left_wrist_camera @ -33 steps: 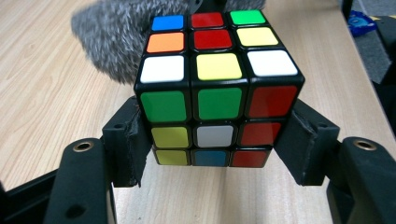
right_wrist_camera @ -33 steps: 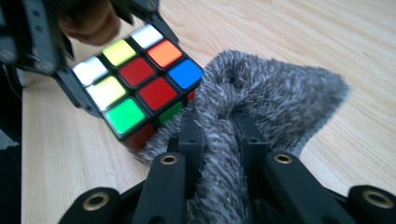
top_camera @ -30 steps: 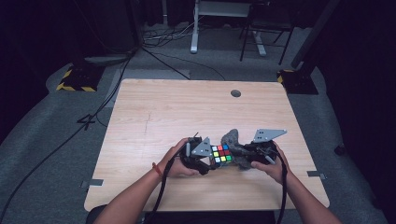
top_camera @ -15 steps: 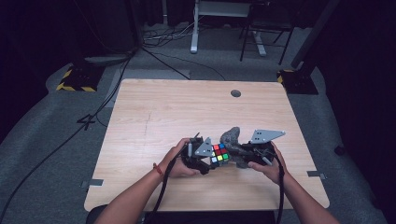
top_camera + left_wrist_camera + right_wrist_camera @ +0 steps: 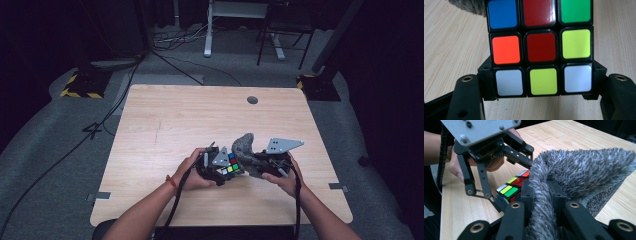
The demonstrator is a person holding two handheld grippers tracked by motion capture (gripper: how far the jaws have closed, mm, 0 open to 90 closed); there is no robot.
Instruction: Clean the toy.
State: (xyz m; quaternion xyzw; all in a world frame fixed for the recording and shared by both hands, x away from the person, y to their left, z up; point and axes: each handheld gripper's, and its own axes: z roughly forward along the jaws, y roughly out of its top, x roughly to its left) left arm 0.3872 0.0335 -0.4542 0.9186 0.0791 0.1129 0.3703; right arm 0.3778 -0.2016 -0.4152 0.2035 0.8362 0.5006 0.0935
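1. Wooden desk (image 5: 165, 125) carries both hands.
2. Left hand-held gripper (image 5: 541, 85) clamps the puzzle cube (image 5: 540, 47) between its jaws.
3. Right hand-held gripper (image 5: 541, 207) pinches the grey fuzzy cloth (image 5: 584, 170), touching the cube just ahead.

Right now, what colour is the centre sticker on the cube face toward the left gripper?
Dark red, on the multicoloured puzzle cube; clearest in the left gripper view.

A pale wooden counter (image 5: 165, 120) with a fine grain and rounded corners stands on grey carpeted floor (image 5: 45, 165), carries a small dark round cap (image 5: 252, 100) near its far edge, and is otherwise bare across its far half.
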